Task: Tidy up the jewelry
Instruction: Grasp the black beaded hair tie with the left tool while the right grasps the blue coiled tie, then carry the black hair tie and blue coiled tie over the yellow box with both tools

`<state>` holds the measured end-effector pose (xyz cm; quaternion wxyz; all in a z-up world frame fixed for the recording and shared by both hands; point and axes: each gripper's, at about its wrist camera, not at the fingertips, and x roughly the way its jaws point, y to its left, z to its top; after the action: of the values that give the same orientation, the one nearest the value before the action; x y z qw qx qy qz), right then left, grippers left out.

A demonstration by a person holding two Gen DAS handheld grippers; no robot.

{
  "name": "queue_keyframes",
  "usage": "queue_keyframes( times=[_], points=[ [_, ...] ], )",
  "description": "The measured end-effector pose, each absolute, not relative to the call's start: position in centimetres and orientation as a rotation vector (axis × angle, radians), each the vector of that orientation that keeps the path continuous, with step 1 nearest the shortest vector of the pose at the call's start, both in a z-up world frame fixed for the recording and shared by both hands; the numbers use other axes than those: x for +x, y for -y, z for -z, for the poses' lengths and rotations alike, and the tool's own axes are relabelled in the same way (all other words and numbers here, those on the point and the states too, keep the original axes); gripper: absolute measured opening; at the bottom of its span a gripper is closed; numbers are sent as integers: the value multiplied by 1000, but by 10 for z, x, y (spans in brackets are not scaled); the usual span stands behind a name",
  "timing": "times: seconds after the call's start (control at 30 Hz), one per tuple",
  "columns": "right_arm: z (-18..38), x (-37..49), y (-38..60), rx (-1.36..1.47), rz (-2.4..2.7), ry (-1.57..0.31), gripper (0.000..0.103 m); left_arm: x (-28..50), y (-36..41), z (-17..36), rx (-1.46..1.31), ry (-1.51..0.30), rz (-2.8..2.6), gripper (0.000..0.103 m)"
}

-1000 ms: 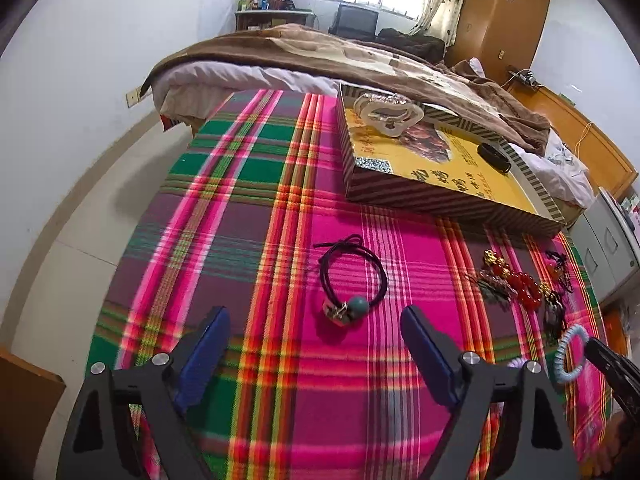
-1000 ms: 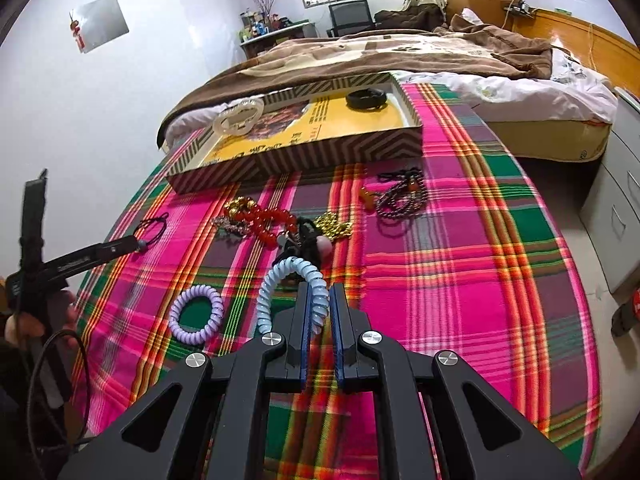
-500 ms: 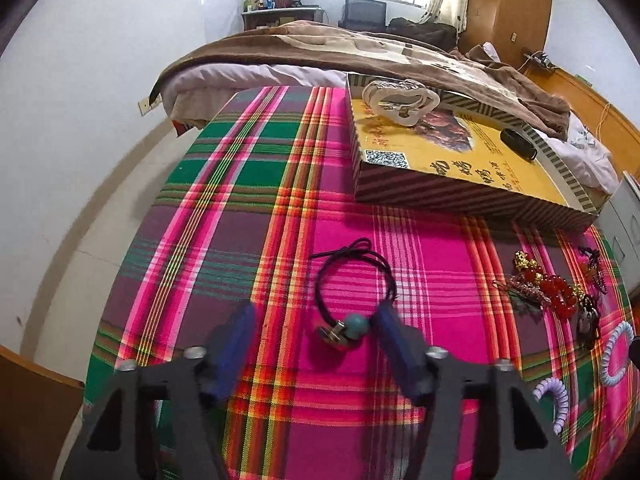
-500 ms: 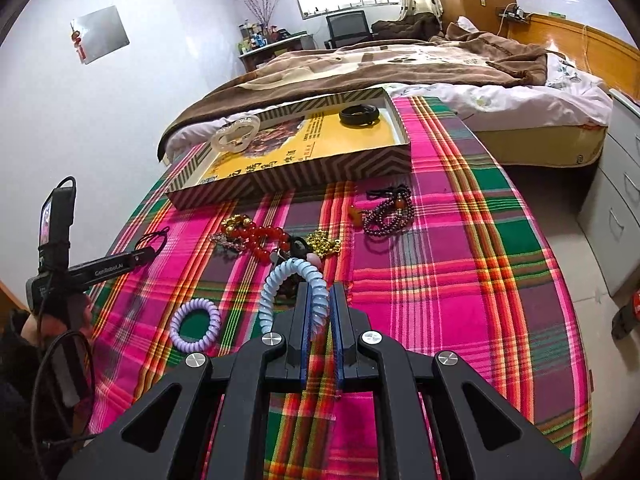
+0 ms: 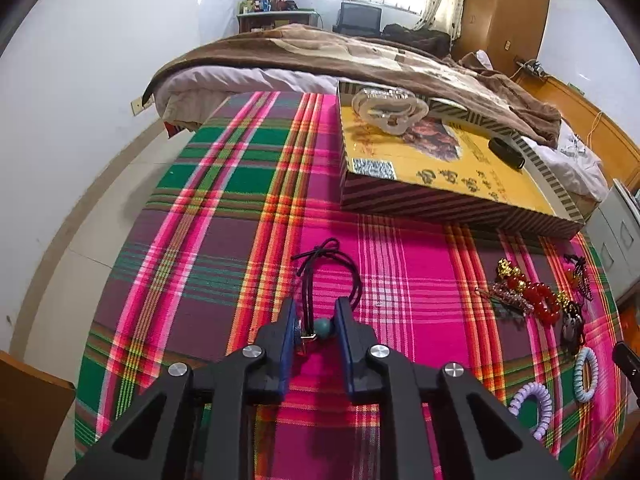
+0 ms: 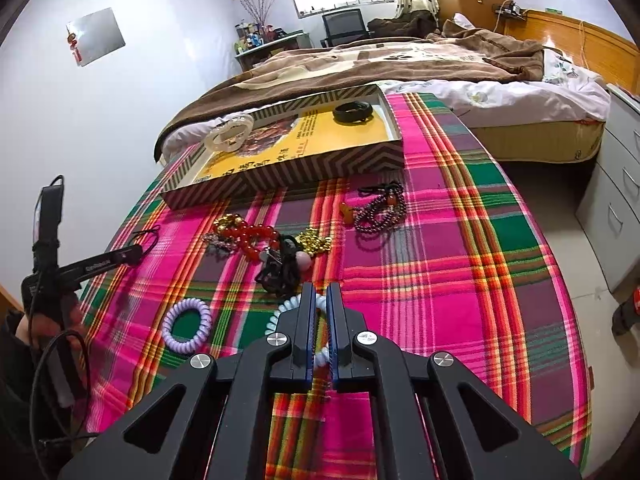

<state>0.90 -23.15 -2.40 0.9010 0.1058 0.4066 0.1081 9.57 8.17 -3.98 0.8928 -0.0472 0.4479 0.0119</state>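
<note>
L gripper (image 5: pixel 316 316) has narrowed a lot vs 1 s ago: fingers were spread wide w/ the cord bracelet (image 5: pixel 329 280) lying ahead of them, now they've come fwd and drawn in either side of its teal bead (image 5: pixel 321 325) and metal clasp. Small gaps show each side of the bead, so not fully clamped yet; looks mid-close, grasp probably about to land, which would mean this piece is next to go to the box (image 5: pixel 440 176). Bead sits btwn the blue pads near their tips, cord loop runs fwd on the cloth (image 5: pixel 224 184), beyond the tips. R gripper (image 6: pixel 319 300) unchanged over the same second: fingers clenched on the blue coil band (image 6: pixel 282 312), band pinched btwn the pads and curling out to the left, just above the cloth. Purple coil band (image 6: pixel 187 325) lies left of it, apart; red beads (image 6: pixel 250 238) and dark bead bracelet (image 6: pixel 380 212) further ahead, still outside the box. Box holds a white bangle (image 6: pixel 230 134) and a black band (image 6: pixel 353 111).
</note>
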Motion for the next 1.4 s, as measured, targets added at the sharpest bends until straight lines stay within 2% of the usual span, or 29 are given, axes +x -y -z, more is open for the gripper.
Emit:
queue_keyframes(
  times=[0.07,0.1,0.2,0.4,0.53,0.67,1.0,1.4],
  points=[
    [26,10,233,214,-215,-843,5,93,-82,35,-104,-911,-22,7],
    [27,10,234,218,-213,-843,5,91,-82,33,-105,-905,-18,7],
    [35,16,230,193,-219,-892,17,88,-82,29,-111,-890,-10,7],
    [48,23,220,133,-214,-938,20,86,-80,33,-123,-906,15,7],
    [47,24,216,105,-196,-941,20,87,-81,37,-127,-908,0,8],
    [48,22,218,99,-182,-933,10,93,-90,43,-167,-924,-26,9],
    [34,18,219,123,-209,-887,10,93,-82,39,-138,-911,-4,7],
    [-6,34,230,142,-213,-781,10,93,-72,-12,-126,-817,69,7]
  ],
)
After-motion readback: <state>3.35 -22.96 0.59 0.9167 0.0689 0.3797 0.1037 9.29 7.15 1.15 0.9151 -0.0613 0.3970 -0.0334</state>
